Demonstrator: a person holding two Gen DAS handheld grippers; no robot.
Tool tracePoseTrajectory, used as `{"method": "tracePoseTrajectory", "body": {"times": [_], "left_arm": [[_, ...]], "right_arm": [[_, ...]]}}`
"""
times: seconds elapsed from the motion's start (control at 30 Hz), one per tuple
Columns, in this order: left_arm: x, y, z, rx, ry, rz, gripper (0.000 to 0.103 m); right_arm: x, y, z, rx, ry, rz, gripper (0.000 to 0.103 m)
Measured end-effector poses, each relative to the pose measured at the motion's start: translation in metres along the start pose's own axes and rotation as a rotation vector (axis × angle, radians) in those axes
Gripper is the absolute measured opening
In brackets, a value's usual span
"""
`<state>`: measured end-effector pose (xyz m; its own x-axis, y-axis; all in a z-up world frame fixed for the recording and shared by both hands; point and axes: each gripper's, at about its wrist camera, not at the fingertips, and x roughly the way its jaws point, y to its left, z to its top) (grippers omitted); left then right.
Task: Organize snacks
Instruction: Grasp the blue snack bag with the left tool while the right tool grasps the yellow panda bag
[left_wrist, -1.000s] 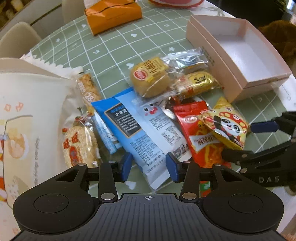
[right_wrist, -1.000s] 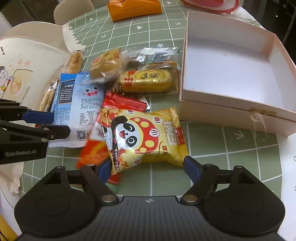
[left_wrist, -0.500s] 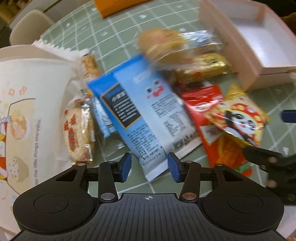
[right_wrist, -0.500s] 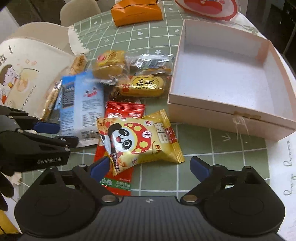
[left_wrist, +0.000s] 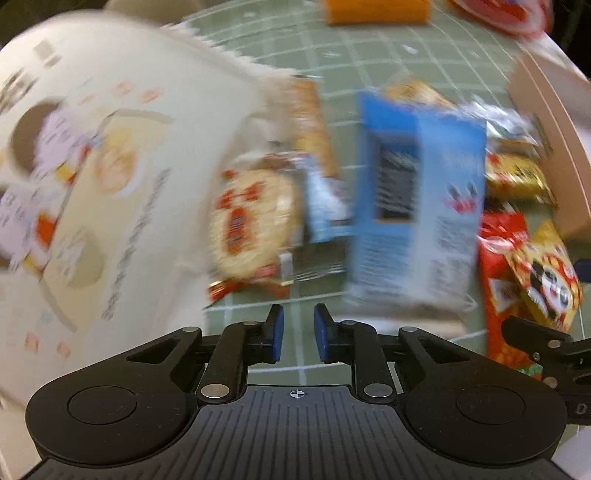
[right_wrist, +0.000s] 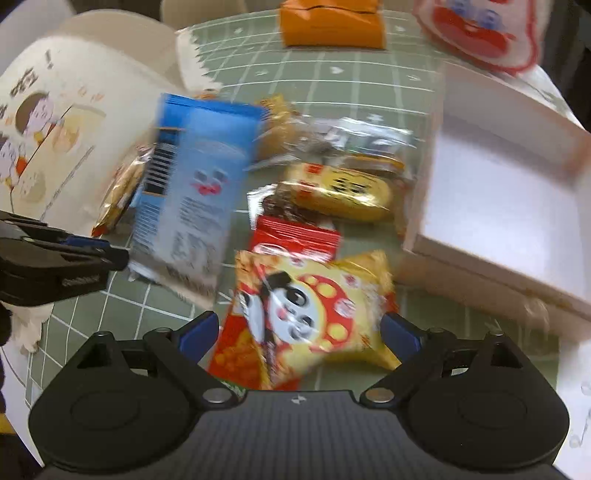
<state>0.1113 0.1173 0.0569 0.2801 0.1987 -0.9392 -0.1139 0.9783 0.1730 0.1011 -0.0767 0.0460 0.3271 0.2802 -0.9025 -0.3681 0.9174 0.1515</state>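
Snack packets lie in a blurred heap on the green grid tablecloth (right_wrist: 332, 81). My left gripper (left_wrist: 298, 321) points down at bare cloth in front of a round rice cracker (left_wrist: 251, 221) and left of the blue packet (left_wrist: 413, 206). Its jaws are closing to a narrow gap with nothing between them. My right gripper (right_wrist: 299, 328) stands open and wide around the near end of the yellow panda packet (right_wrist: 314, 310), which lies on a red packet (right_wrist: 295, 240). The pads do not press on it. The left gripper (right_wrist: 107, 251) also shows beside the blue packet (right_wrist: 192, 192).
A large white cartoon paper bag (left_wrist: 92, 166) fills the left. An open pink box (right_wrist: 498, 206) sits at the right, empty inside. A yellow cake packet (right_wrist: 340, 188) and clear wrappers lie mid-table. An orange packet (right_wrist: 332, 22) rests at the far edge.
The left gripper has swung left toward the paper bag, rolled, and its jaws have narrowed. The right gripper's jaws widened a second ago and now sit closer around the panda packet.
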Motion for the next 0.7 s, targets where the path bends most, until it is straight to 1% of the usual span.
{"method": "tracePoseTrajectory", "body": {"times": [0.03, 0.13, 0.2, 0.23, 0.33, 0.47, 0.6, 0.63, 0.7], "left_arm": [[0.0, 0.008, -0.002, -0.031, -0.006, -0.009, 0.023], [-0.009, 0.028, -0.011, -0.114, -0.031, -0.084, 0.023], [-0.016, 0.031, -0.015, -0.127, -0.053, -0.14, 0.025], [-0.018, 0.029, -0.014, -0.115, -0.058, -0.155, 0.026], [-0.022, 0.022, -0.01, -0.096, -0.07, -0.168, 0.026], [-0.015, 0.01, 0.001, -0.068, -0.07, -0.216, 0.026], [-0.01, -0.009, 0.006, -0.032, -0.072, -0.277, 0.026], [-0.008, -0.015, 0.007, -0.019, -0.07, -0.28, 0.026], [-0.002, -0.029, 0.009, 0.017, -0.058, -0.278, 0.027]], "right_arm": [[0.002, 0.004, 0.003, -0.019, -0.002, -0.004, 0.096], [0.01, 0.019, 0.012, -0.081, -0.008, -0.031, 0.098], [0.018, 0.028, 0.018, -0.109, 0.009, -0.056, 0.098], [0.022, 0.031, 0.02, -0.124, 0.019, -0.071, 0.098], [0.03, 0.036, 0.023, -0.151, 0.037, -0.113, 0.099], [0.032, 0.029, 0.018, -0.151, 0.049, -0.124, 0.099], [0.031, 0.009, 0.011, -0.079, 0.06, -0.109, 0.1], [0.033, 0.004, 0.008, -0.066, 0.069, -0.102, 0.103], [0.031, -0.004, 0.003, -0.047, 0.052, -0.107, 0.103]]}}
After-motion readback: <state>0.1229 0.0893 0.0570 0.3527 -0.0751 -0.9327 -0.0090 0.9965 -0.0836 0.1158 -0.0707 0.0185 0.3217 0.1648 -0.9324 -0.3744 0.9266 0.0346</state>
